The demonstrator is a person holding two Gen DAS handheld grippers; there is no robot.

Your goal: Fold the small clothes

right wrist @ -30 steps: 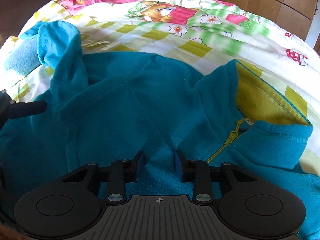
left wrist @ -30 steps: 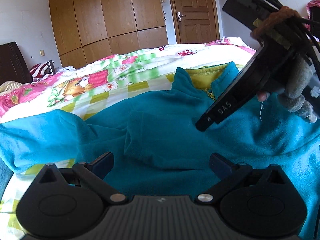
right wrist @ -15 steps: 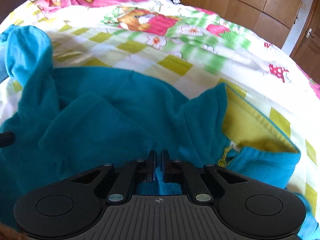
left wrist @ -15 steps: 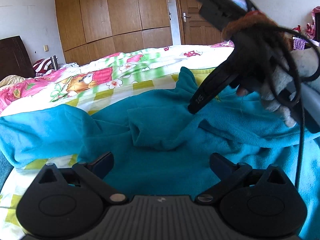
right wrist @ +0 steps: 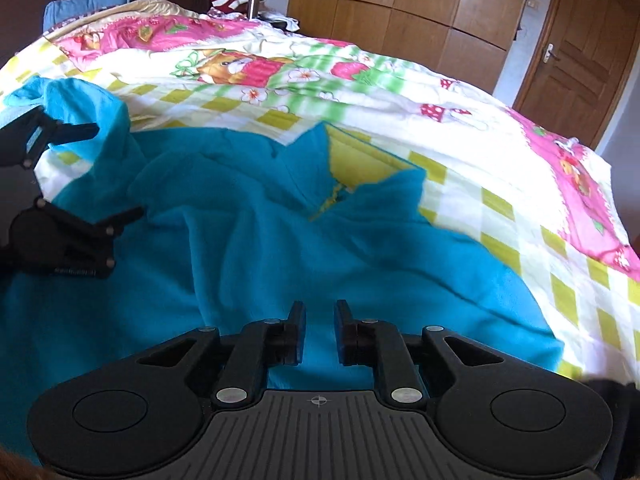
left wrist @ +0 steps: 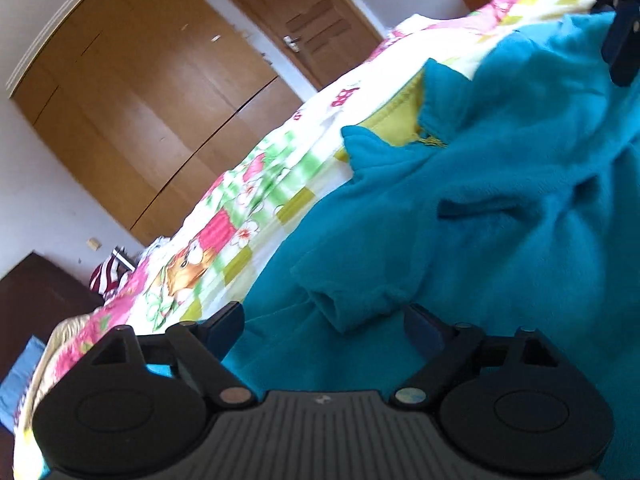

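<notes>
Left wrist view is tilted: the left claw (left wrist: 324,320) stands wide apart, with nothing between its fingers, hovering low over a teal fleece top (left wrist: 500,208) spread on the bed (left wrist: 248,200). A rumpled fold of fleece with a short cuffed sleeve end (left wrist: 340,312) lies just ahead of the fingertips, between them in the picture but not gripped. The collar (left wrist: 400,120), lined in yellow-green, lies far and slightly right of centre, its zip partly undone. At the top right edge a dark part of the right claw (left wrist: 620,52) shows above the fleece. A wooden wardrobe (left wrist: 160,92) and a door (left wrist: 320,36) stand beyond the bed.

Right wrist view shows the same top (right wrist: 240,240) lying across the near half of the bed's patterned quilt (right wrist: 440,92), collar (right wrist: 360,160) pointing far, open at the zip. The right claw (right wrist: 320,332) is narrow, a small gap left between its pads, with fleece showing beneath that gap; whether any cloth is pinched cannot be told, and the pads look apart from it. At the left edge the left claw (right wrist: 116,172) appears from the side, fingers spread, one above and one below a raised sleeve (right wrist: 88,120) that stands up from the quilt. A blue pillow (right wrist: 84,4) lies at the far left of the bed.
</notes>
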